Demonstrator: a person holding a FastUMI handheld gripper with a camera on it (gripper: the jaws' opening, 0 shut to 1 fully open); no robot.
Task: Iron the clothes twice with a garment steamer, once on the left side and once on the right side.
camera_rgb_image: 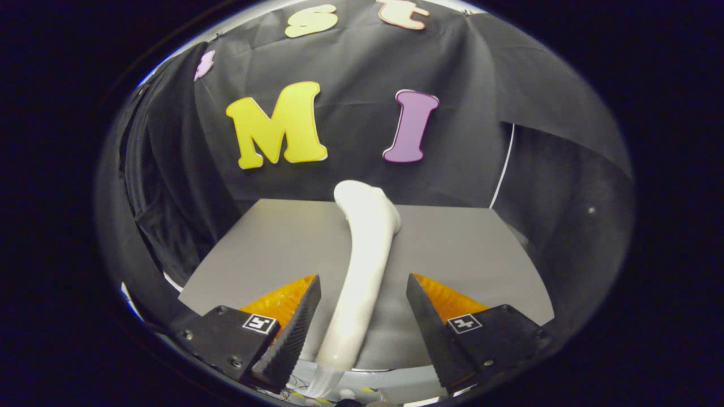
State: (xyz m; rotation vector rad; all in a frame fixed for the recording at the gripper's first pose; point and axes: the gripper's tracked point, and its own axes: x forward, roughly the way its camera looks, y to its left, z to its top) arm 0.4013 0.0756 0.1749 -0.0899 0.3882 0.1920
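Nearest to you, your gripper [363,305] has its two fingers spread wide, one at about seven o'clock and the other at about five o'clock, each with a ridged inner face turned toward the middle. Neither finger [291,333] presses on anything; a clear gap shows on both sides of what runs between them.

Between those fingers lies the garment steamer [362,271], a smooth white, slightly curved body that starts low at six o'clock, close under your lens, and stretches away toward twelve o'clock. Its near end looks narrower and sits closer to the finger at seven o'clock than to the other one, though you can see it touches neither. Its far end widens into a rounded head that bends a little toward eleven o'clock, just past the centre of your view. Whether the head rests on the surface or is raised off it, you cannot tell.

Under the steamer spreads a flat grey surface [464,254], reaching out to nine o'clock and three o'clock beyond the fingertips. You cannot tell whether this is the clothing or a bare board.

Beyond its far edge, from ten to two o'clock, hangs the black cloth wall [350,62] of the booth, creased in loose folds.
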